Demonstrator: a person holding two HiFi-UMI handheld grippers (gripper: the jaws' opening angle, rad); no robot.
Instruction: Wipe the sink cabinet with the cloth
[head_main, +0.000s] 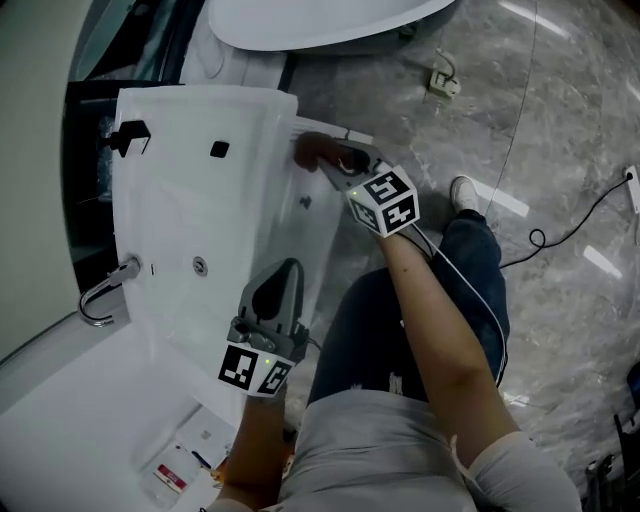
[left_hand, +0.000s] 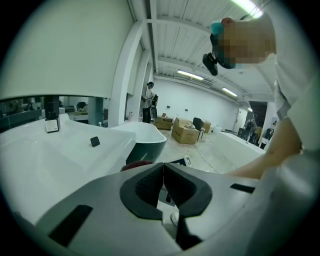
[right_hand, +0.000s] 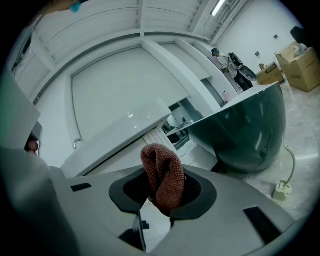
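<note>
Head view, white sink cabinet (head_main: 200, 180), grey marble floor (head_main: 540, 110)

1. The cloth (right_hand: 162, 175) is rust-brown terry, rough, nubbly and matt.
2. The sink cabinet (head_main: 235, 210) is white, smooth and glossy.
3. Its tap (head_main: 100, 300) is shiny chromed metal.
4. The left gripper (left_hand: 163, 182) and right gripper (right_hand: 159, 192) have matt grey plastic shells; the pads (left_hand: 145, 187) are dark and ribbed.
5. The floor (head_main: 560, 120) looks like polished grey marbled stone.

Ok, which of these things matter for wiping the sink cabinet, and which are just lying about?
For the job: cloth, right hand-held gripper shut on it, sink cabinet.
Lying about: bathtub, floor cable, white plug, card.
</note>
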